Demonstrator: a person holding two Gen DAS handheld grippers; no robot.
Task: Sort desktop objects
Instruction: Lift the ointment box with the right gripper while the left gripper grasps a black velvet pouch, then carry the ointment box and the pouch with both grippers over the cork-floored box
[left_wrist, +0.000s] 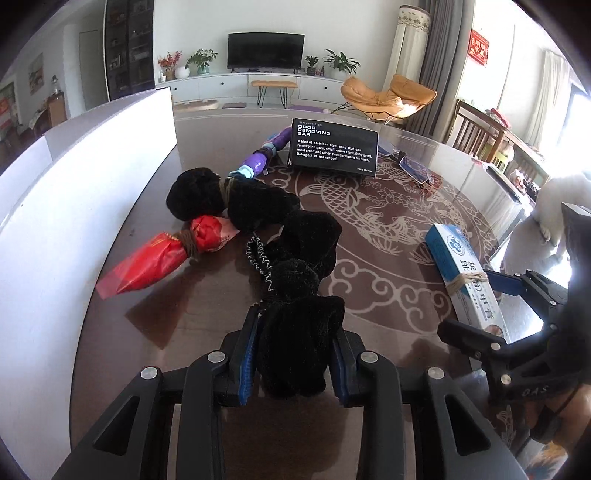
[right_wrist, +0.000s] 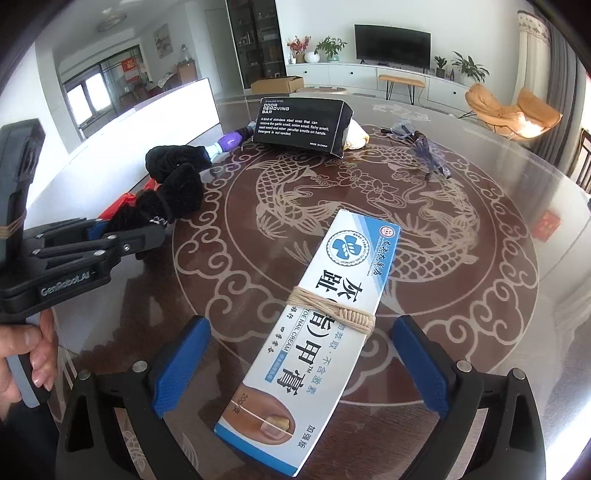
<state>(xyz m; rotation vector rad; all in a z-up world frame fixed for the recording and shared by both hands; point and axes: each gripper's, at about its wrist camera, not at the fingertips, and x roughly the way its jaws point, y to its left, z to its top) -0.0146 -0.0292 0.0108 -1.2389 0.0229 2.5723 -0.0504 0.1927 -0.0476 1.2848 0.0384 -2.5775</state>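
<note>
My left gripper (left_wrist: 293, 363) is shut on the near end of a black velvet pouch string (left_wrist: 295, 295) that lies on the round table; it also shows in the right wrist view (right_wrist: 173, 195). A red tied packet (left_wrist: 162, 258) and a purple toy (left_wrist: 258, 158) lie beside it. My right gripper (right_wrist: 303, 365) is open, its blue pads on either side of a white and blue toe nail cream box (right_wrist: 317, 332) bound with twine, not touching it. The box also shows in the left wrist view (left_wrist: 465, 280).
A black odor removing bar box (right_wrist: 303, 125) stands at the back of the table. Glasses (right_wrist: 424, 147) lie at the back right. A white board (left_wrist: 74, 192) stands along the table's left edge. The left gripper (right_wrist: 99, 236) is at the left of the right wrist view.
</note>
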